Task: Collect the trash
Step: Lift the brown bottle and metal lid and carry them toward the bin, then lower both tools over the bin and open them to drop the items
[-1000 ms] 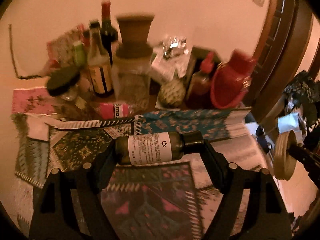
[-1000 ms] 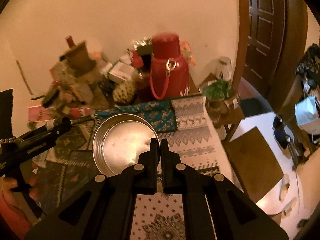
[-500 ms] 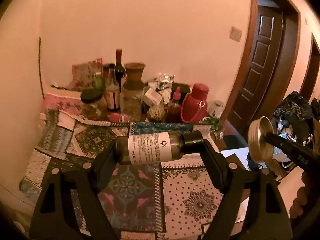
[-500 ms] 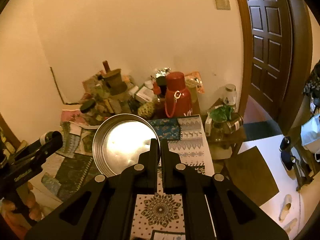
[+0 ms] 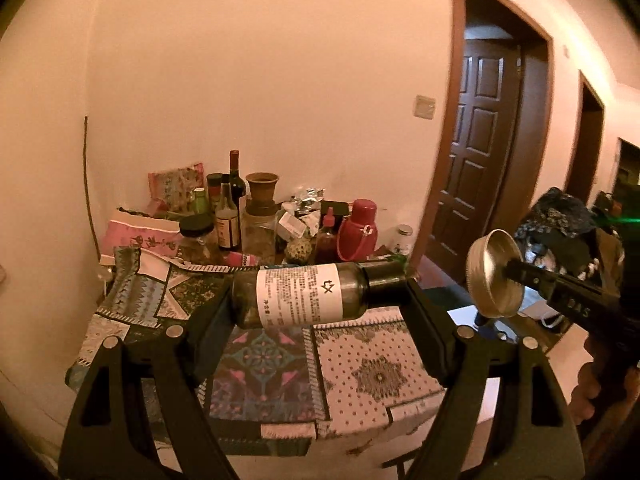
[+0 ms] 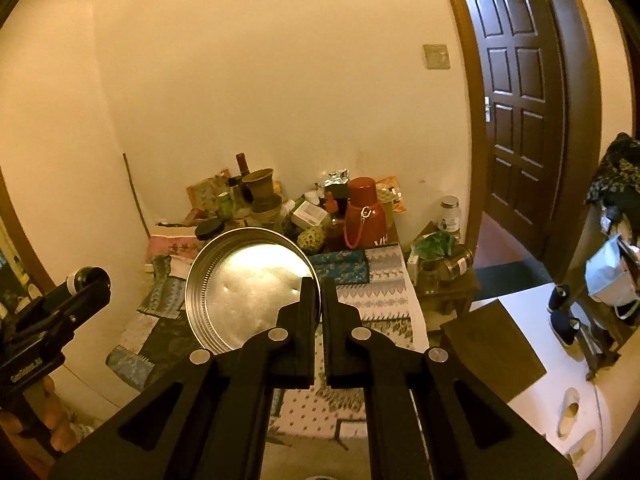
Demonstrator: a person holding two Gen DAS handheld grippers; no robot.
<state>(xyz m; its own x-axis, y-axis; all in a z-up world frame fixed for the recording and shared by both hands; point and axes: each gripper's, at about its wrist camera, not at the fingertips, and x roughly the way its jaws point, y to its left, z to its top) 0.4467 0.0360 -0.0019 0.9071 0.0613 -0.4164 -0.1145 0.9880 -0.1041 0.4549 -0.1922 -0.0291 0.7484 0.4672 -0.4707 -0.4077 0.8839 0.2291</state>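
My left gripper (image 5: 308,300) is shut on a dark glass bottle (image 5: 312,296) with a white label and black cap, held sideways in the air in front of the table. My right gripper (image 6: 320,292) is shut on the rim of a round metal lid (image 6: 248,292), held up with its hollow side facing the camera. The lid (image 5: 494,274) and right gripper also show at the right of the left wrist view. The left gripper with the bottle's cap (image 6: 86,278) shows at the left of the right wrist view.
A table with a patterned patchwork cloth (image 5: 360,364) stands against the wall. Its far end is crowded with bottles (image 5: 236,184), a clay pot (image 5: 262,188), jars and a red flask (image 6: 364,212). A small side stand (image 6: 444,276) and a dark door (image 6: 520,108) are at the right.
Both grippers have pulled back and up from the table with the bottle and the lid still held; the table now looks smaller and farther, and more of the wall and door shows.
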